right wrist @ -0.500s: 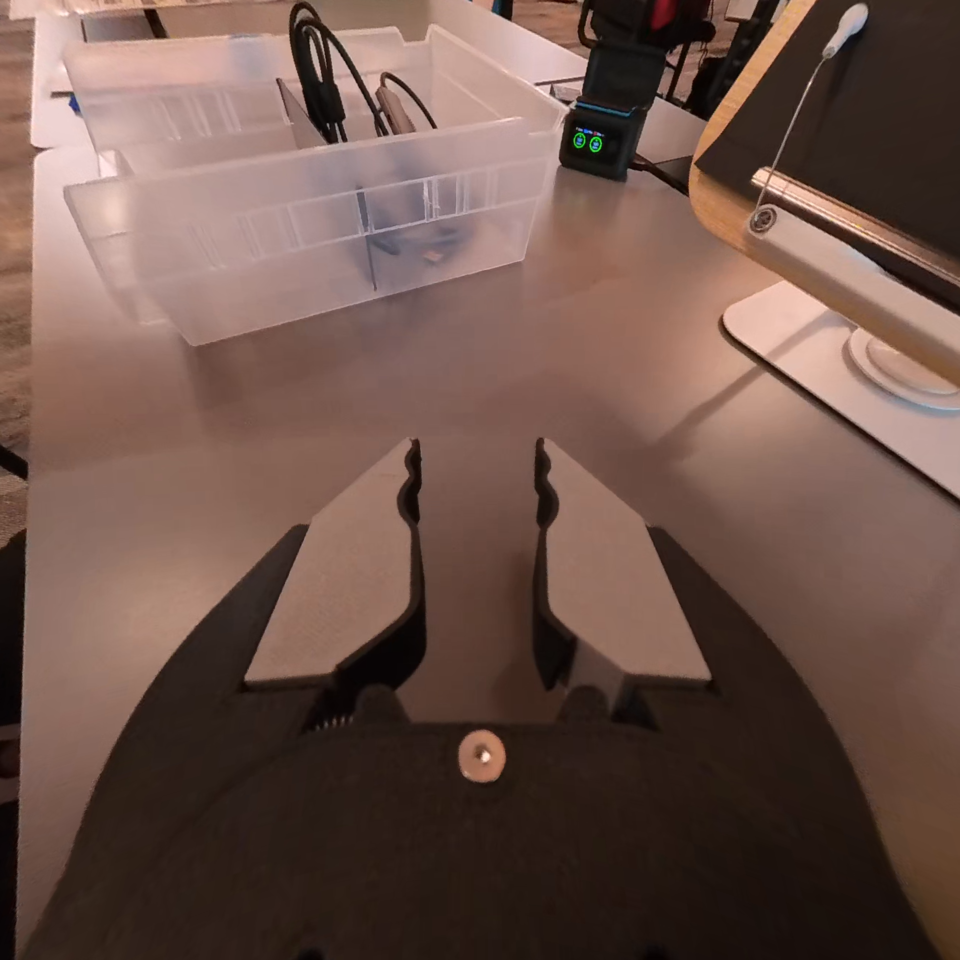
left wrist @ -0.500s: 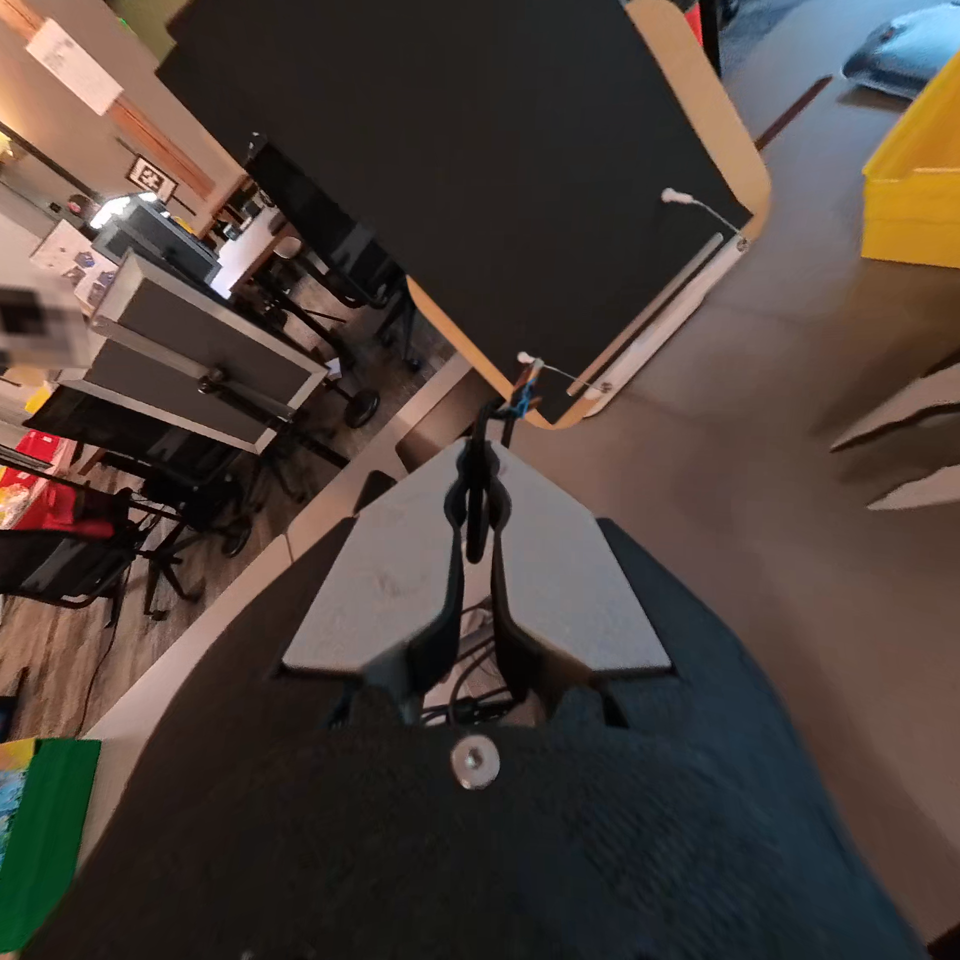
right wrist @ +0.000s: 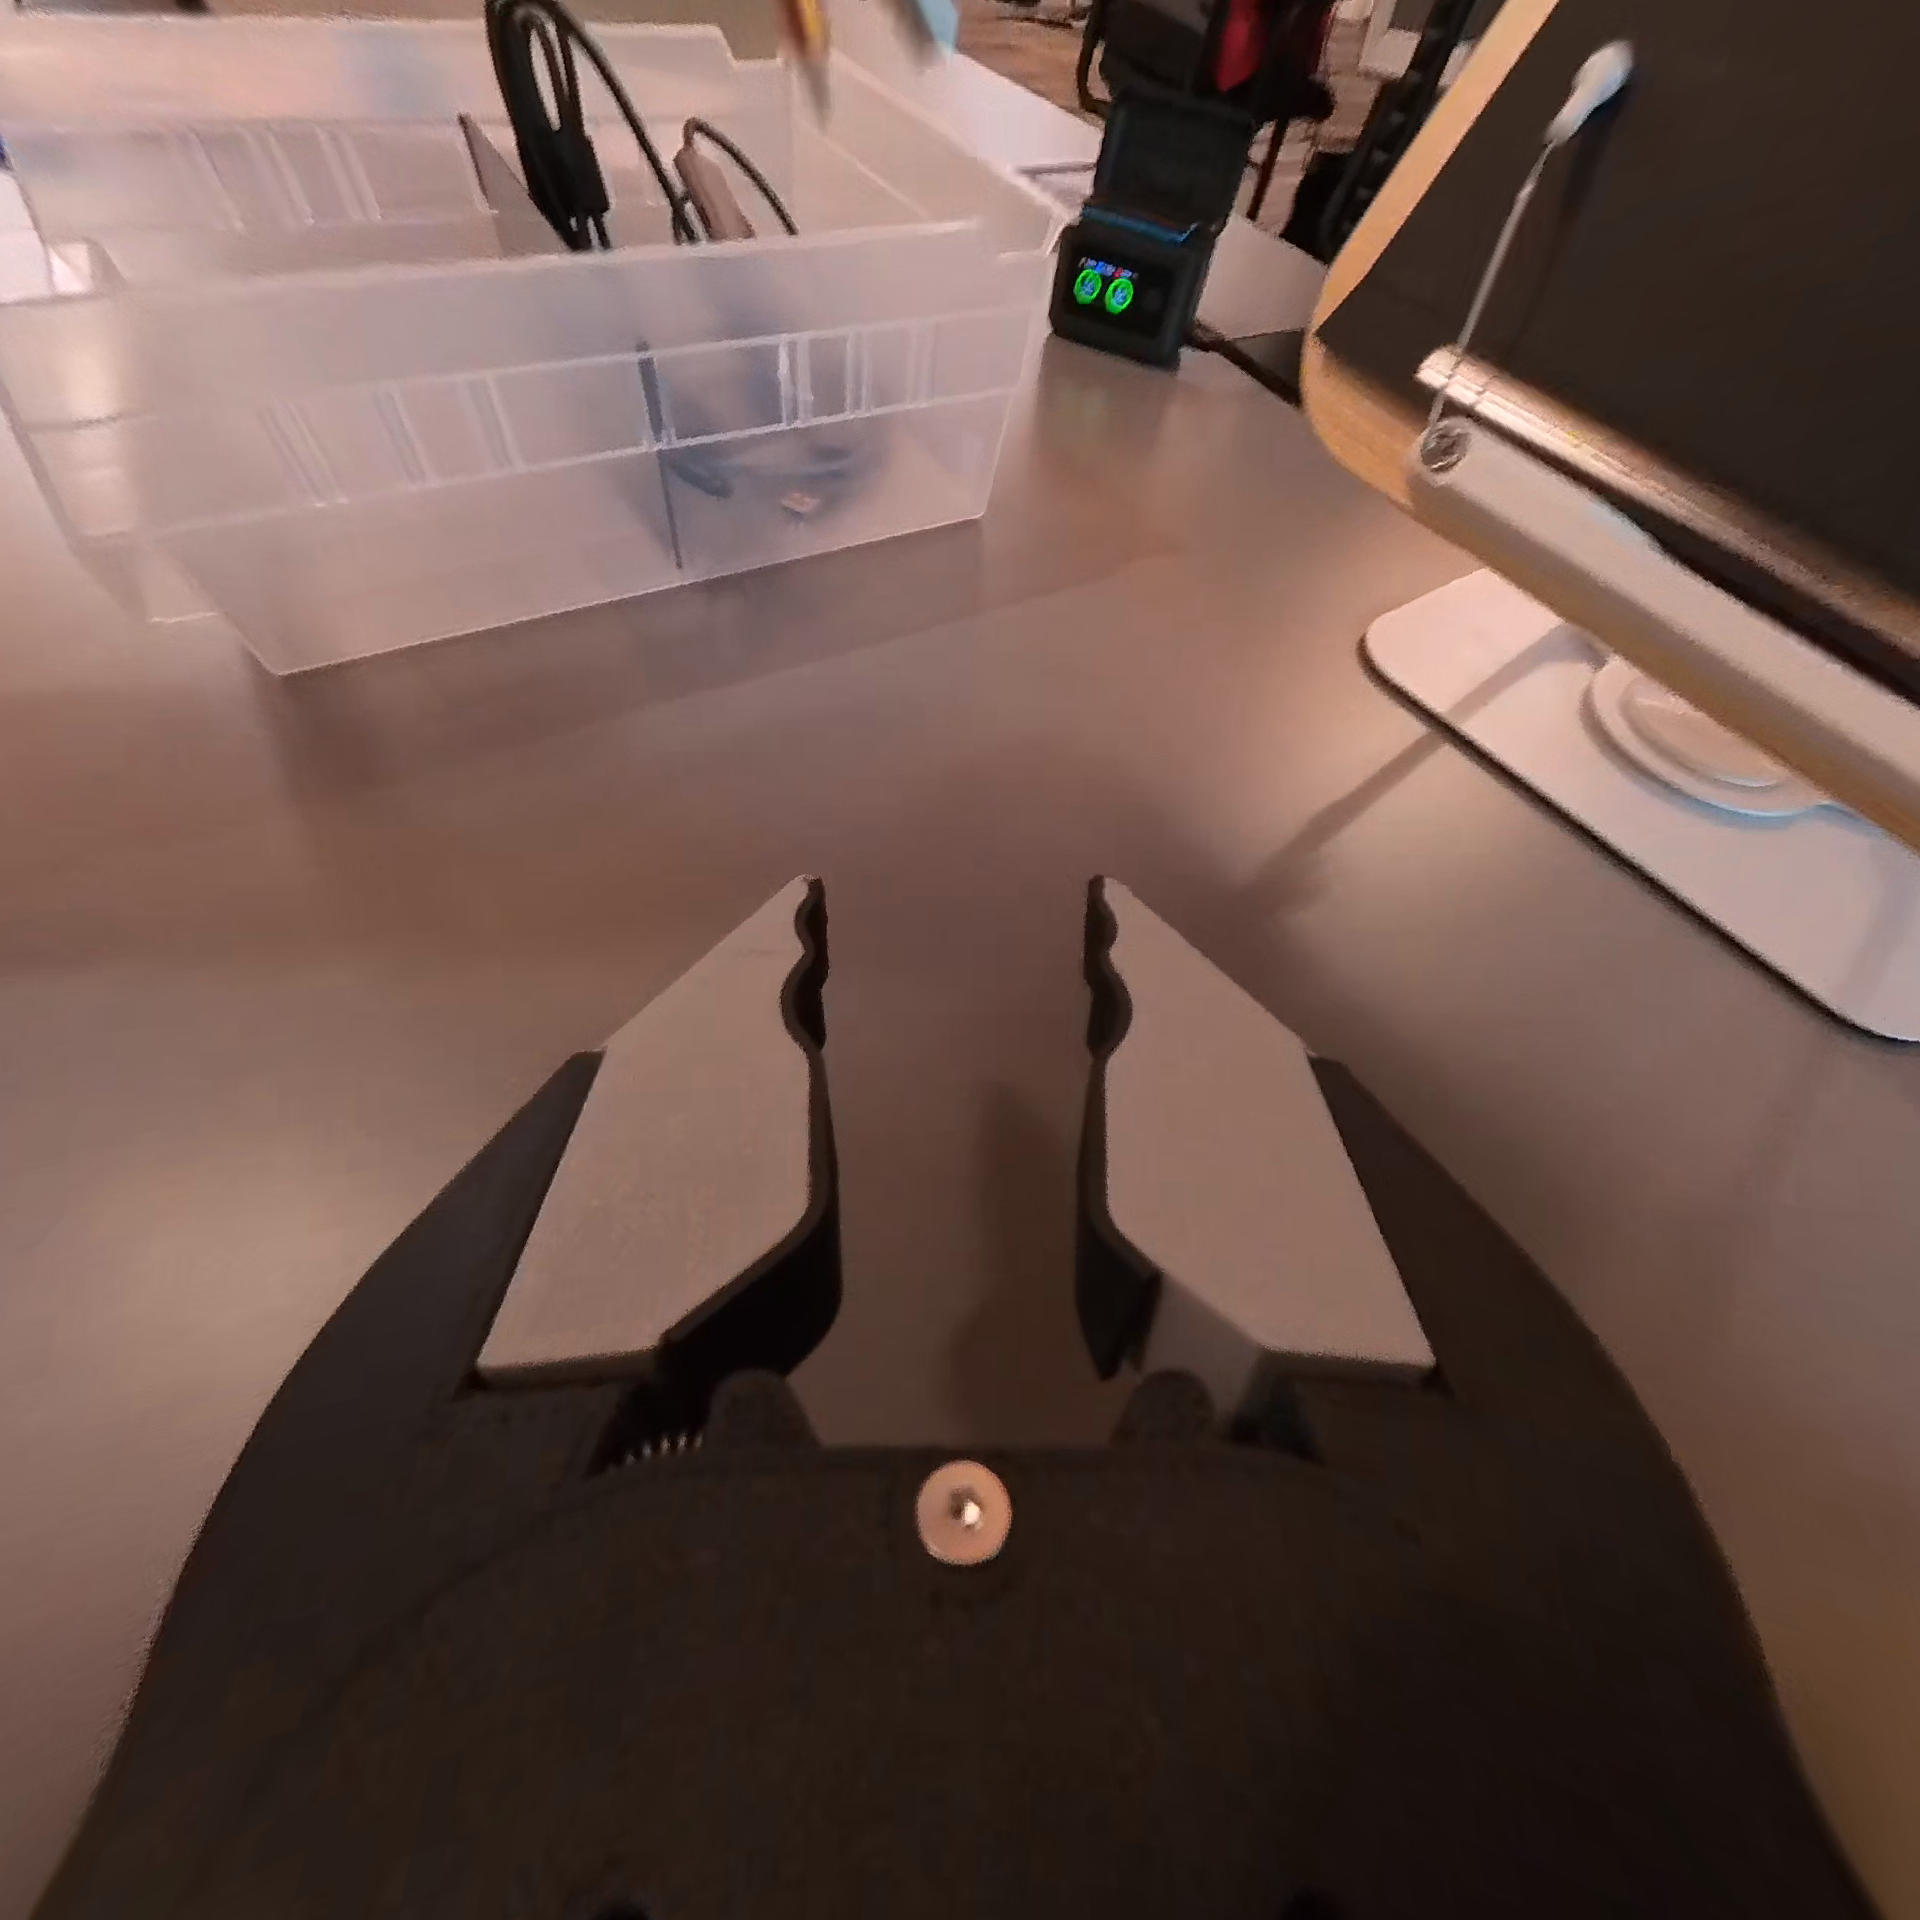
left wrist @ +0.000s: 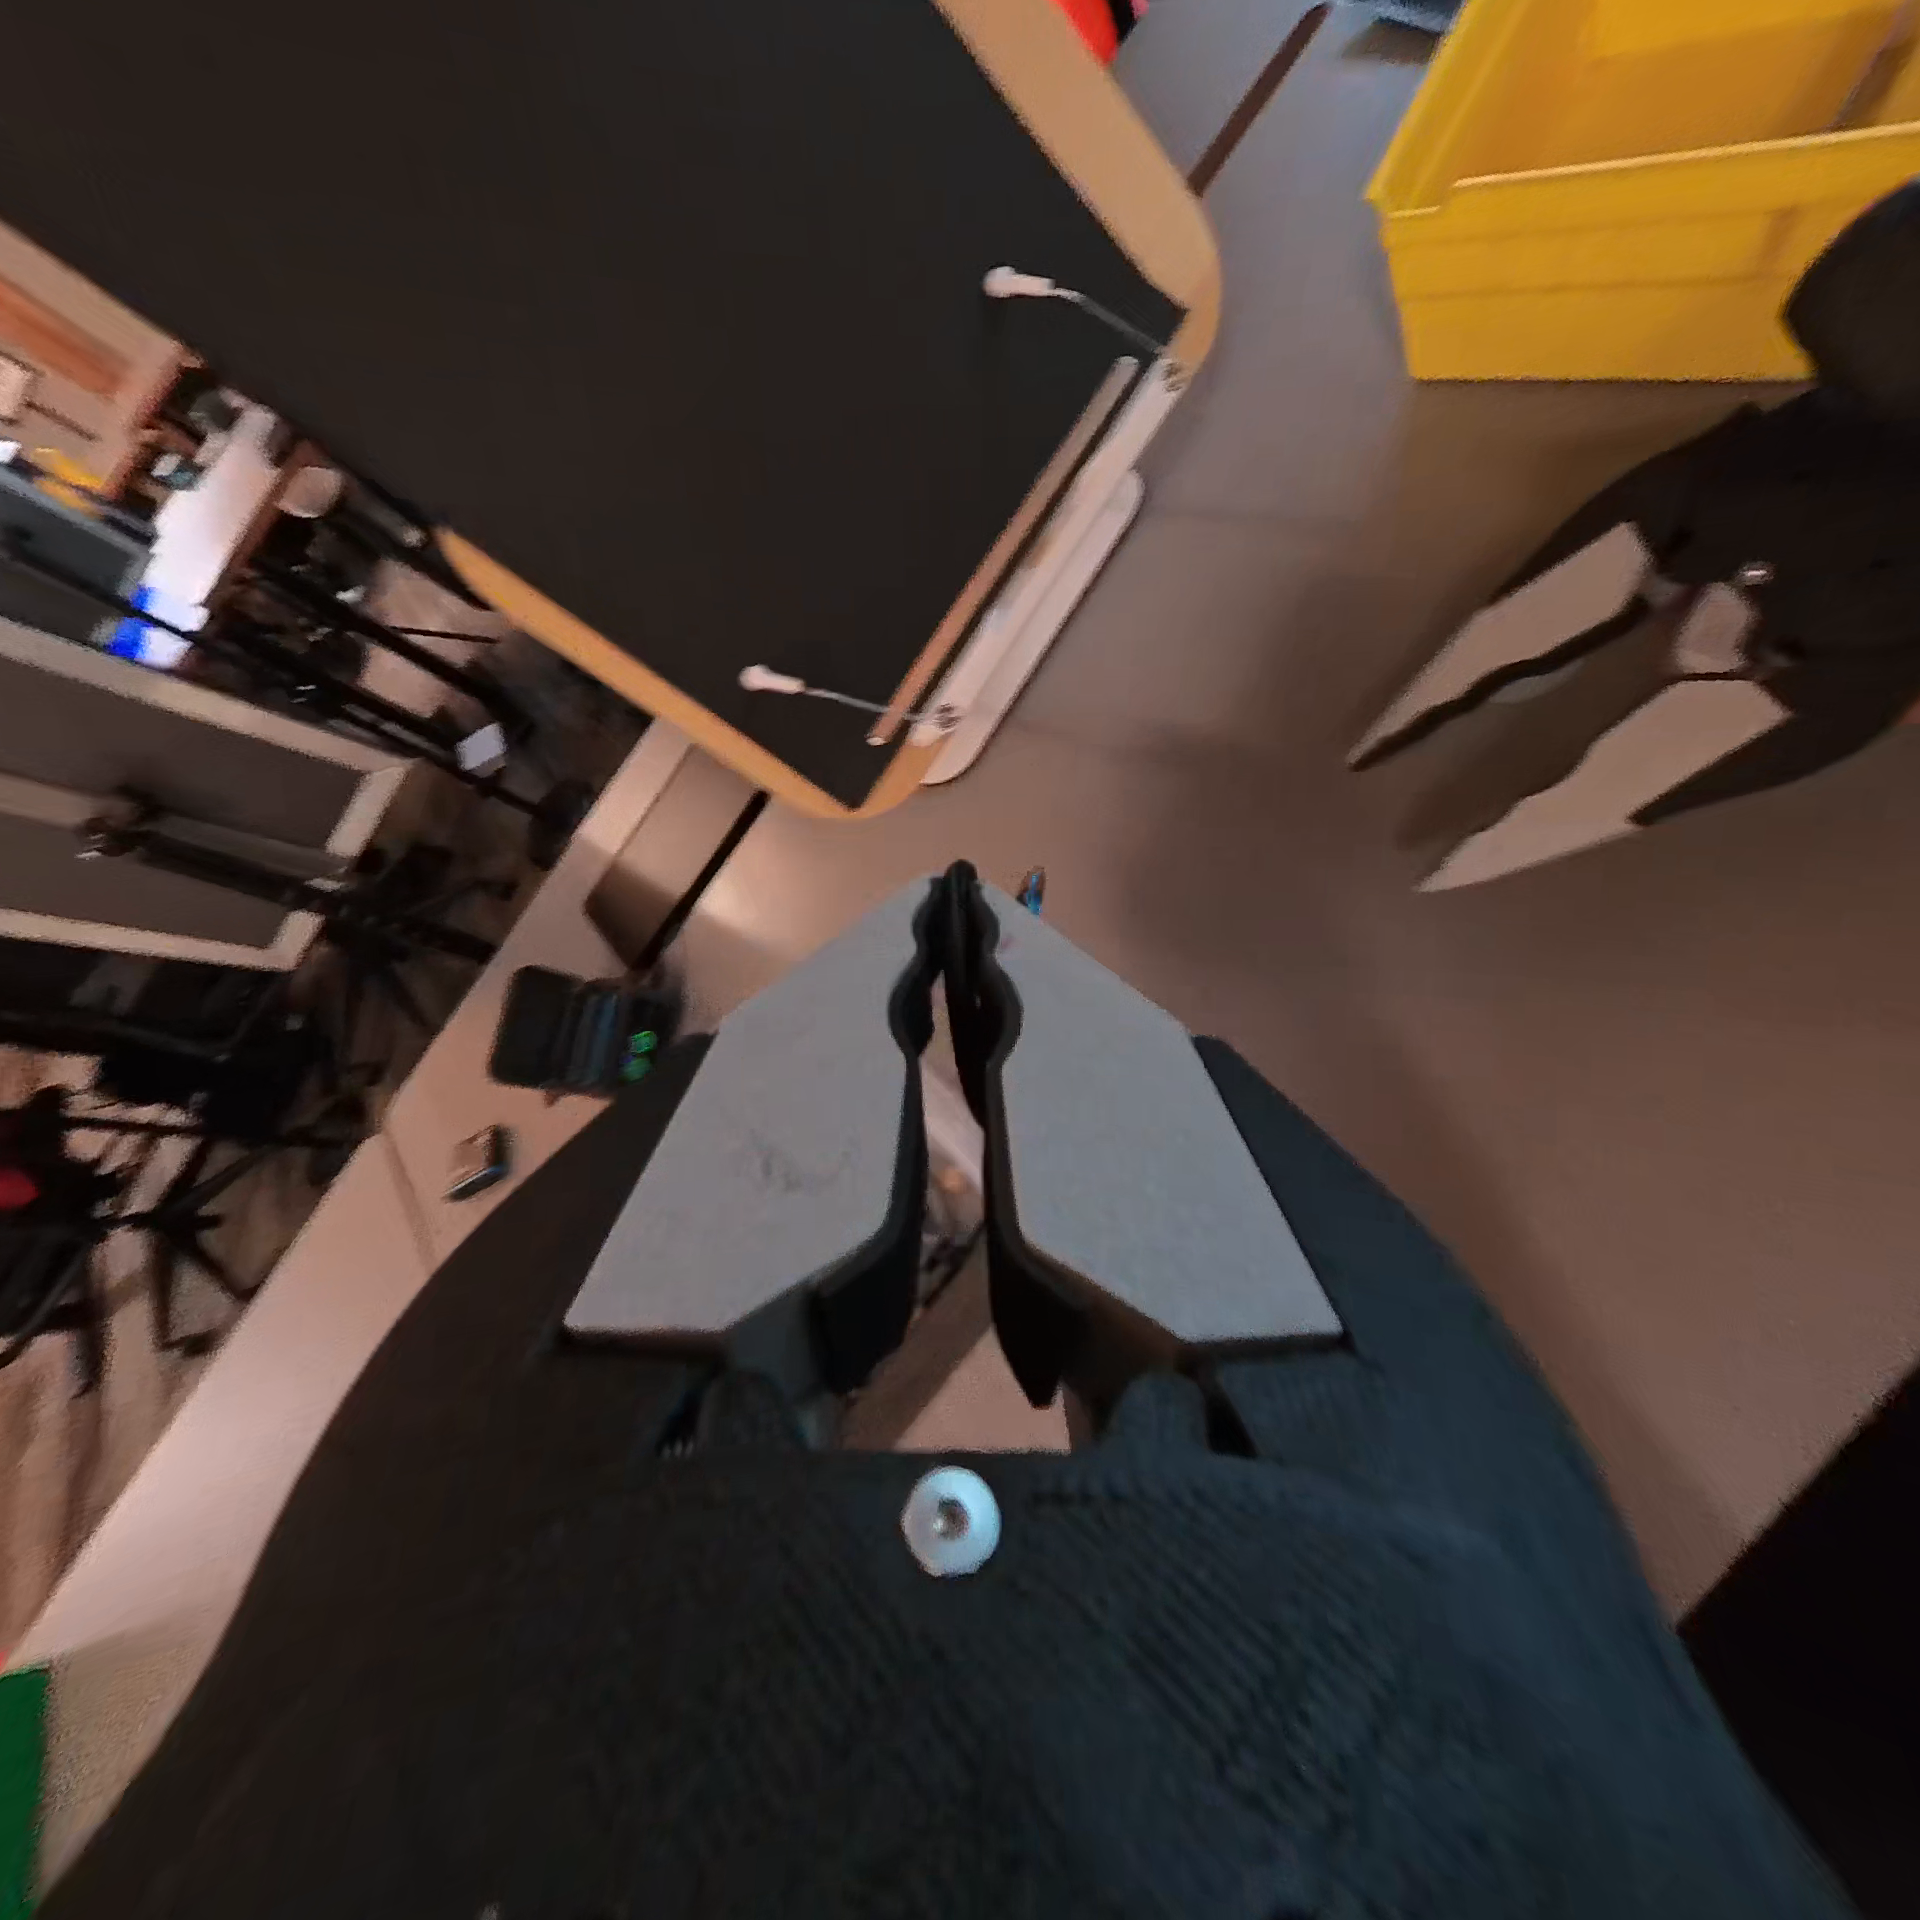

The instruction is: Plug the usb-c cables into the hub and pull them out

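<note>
My left gripper (left wrist: 961, 904) is clamped on a thin black cable (left wrist: 971, 1023) that runs between its fingers; the cable's far end is hidden. My right gripper (right wrist: 954, 914) hovers with its fingers spread and nothing between them, over the bare grey table (right wrist: 520, 883). Landmark: the clear plastic bin (right wrist: 582, 488) at the far side of the table. Inside the bin stand coiled black usb-c cables (right wrist: 551, 135). To the bin's right sits a small black device with green lights (right wrist: 1127, 296), and farther right a tilted black board on a white stand (right wrist: 1683, 343). I cannot tell which item is the hub.
</note>
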{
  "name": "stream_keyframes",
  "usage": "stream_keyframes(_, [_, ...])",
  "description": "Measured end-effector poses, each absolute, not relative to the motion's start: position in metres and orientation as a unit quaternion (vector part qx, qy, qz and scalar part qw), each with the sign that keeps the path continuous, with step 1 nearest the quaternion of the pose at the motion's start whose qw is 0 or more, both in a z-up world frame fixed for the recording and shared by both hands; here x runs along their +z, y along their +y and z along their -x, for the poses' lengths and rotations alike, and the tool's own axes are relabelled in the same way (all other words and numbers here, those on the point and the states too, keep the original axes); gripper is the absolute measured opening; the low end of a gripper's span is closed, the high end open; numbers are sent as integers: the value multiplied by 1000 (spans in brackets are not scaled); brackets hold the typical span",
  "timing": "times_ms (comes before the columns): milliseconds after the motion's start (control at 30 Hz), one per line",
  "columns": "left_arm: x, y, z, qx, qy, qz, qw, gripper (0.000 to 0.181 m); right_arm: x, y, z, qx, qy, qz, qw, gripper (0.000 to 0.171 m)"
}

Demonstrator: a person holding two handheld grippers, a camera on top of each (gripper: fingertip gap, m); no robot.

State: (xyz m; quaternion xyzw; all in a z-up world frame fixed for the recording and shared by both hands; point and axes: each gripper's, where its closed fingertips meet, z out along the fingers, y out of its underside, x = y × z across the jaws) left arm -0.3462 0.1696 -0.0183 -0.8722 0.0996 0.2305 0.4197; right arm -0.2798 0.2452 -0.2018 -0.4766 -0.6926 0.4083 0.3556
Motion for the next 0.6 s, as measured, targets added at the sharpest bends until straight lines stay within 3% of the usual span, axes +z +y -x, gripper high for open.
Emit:
stream_keyframes(33, [-27, 175, 338, 210, 105, 876, 421, 0, -197, 249, 280, 410, -687, 477, 365, 47])
stream_keyframes(200, [-88, 195, 303, 114, 125, 905, 390, 0, -183, 271, 277, 423, -645, 504, 389, 44])
stream_keyframes(300, [-122, 193, 294, 59, 136, 926, 347, 20, -188, 284, 277, 416, -630, 533, 381, 44])
stream_keyframes(467, [-115, 179, 350, 97, 124, 934, 319, 57, -184, 282, 275, 433, -619, 541, 369, 44])
stream_keyframes(533, [-115, 163, 395, 155, 122, 943, 267, 72, -182, 279, 274, 434, -623, 536, 371, 43])
stream_keyframes(600, [-118, 147, 447, 235, 129, 941, 207, 70, -181, 275, 274, 431, -628, 530, 373, 43])
